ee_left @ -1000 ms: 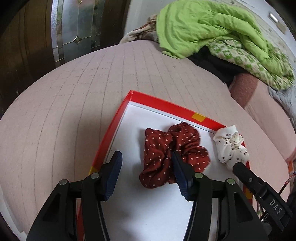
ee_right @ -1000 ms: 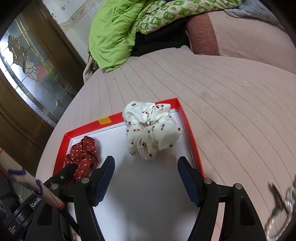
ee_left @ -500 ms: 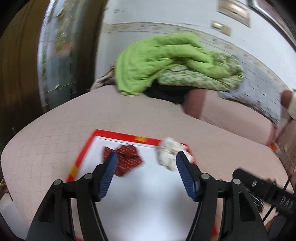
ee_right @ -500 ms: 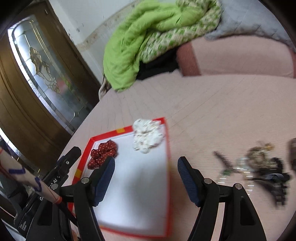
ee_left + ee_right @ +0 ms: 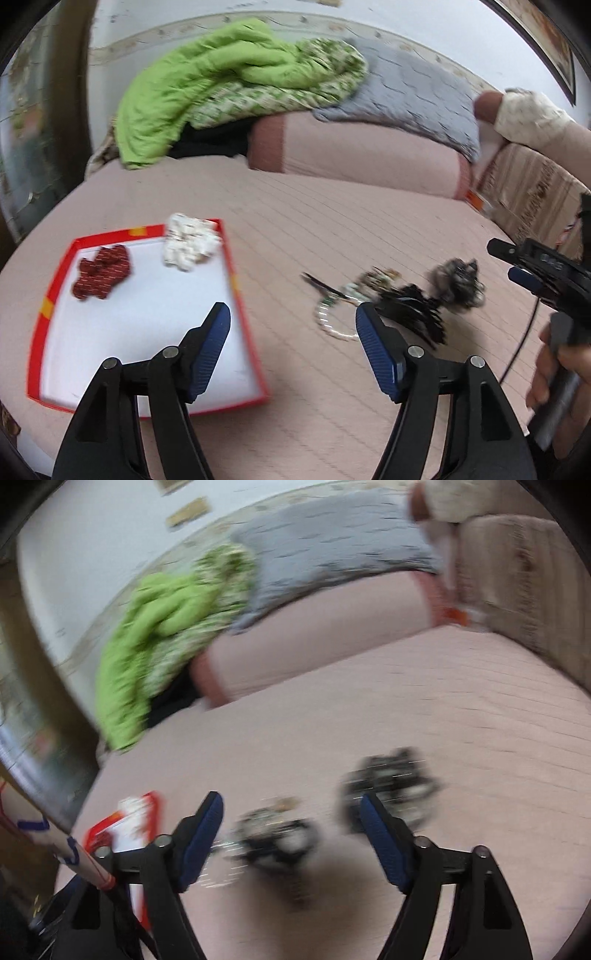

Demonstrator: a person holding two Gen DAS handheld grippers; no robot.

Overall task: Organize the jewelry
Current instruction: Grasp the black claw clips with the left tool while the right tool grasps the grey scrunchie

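Eyeing the jewelry pile (image 5: 399, 302) on the bed (image 5: 332, 206): light, tangly, slippery. Pinch the bead bracelet (image 5: 332, 325) on its loop. Left gripper (image 5: 293, 343) and right gripper (image 5: 291, 830) fingers apart, just widened, empty.

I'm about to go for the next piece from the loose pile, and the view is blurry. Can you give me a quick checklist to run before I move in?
1. Left gripper empty, fingers apart: ok; they have just been opening, nothing between them.
2. Right gripper empty, fingers apart: ok; also just opening.
3. Red tray has free room: ok; the red dotted scrunchie and white scrunchie lie at its far end.
4. Jewelry pile lies on the pink bed cover, outside the tray: ok.
5. One piece clearly separable from the pile: cannot tell; motion blur, pieces seem tangled.
6. Grippers clear of each other: ok; the right one is at the far right in the left view.
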